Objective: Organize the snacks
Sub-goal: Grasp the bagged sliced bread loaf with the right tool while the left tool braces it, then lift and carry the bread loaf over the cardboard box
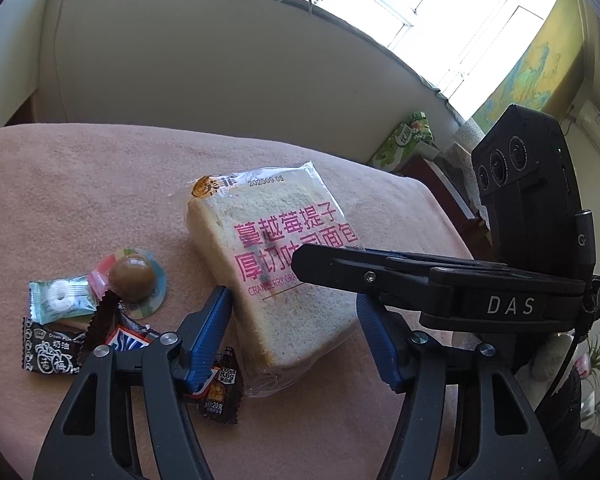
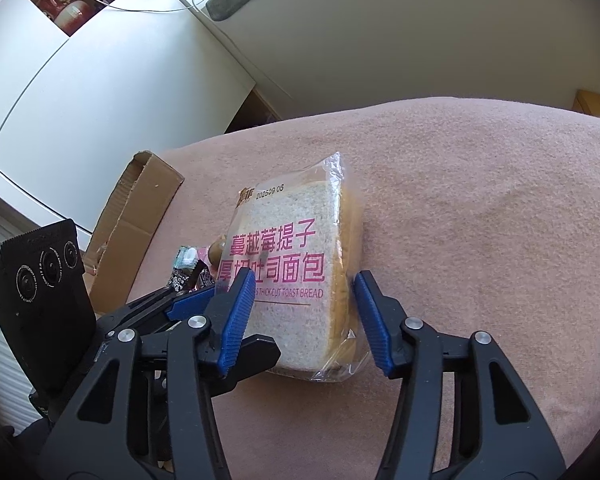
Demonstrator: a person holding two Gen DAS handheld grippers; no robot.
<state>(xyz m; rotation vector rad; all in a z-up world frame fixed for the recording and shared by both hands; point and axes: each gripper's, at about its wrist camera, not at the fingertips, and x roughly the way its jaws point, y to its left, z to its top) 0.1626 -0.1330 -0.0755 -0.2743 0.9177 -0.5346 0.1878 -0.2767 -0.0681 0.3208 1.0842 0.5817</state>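
Observation:
A bagged slice of thick toast bread with pink lettering lies flat on the pink cloth. My left gripper is open, its blue pads flanking the bread's near end with no visible squeeze. My right gripper is open too, one pad on each side of the bread's near edge. In the left wrist view the right gripper reaches in from the right over the bread. In the right wrist view the left gripper sits at the bread's left.
Small snacks lie left of the bread: a mint candy, a brown jelly cup, a black plum packet and a dark packet. An open cardboard box stands at the cloth's left edge. A wall rises behind.

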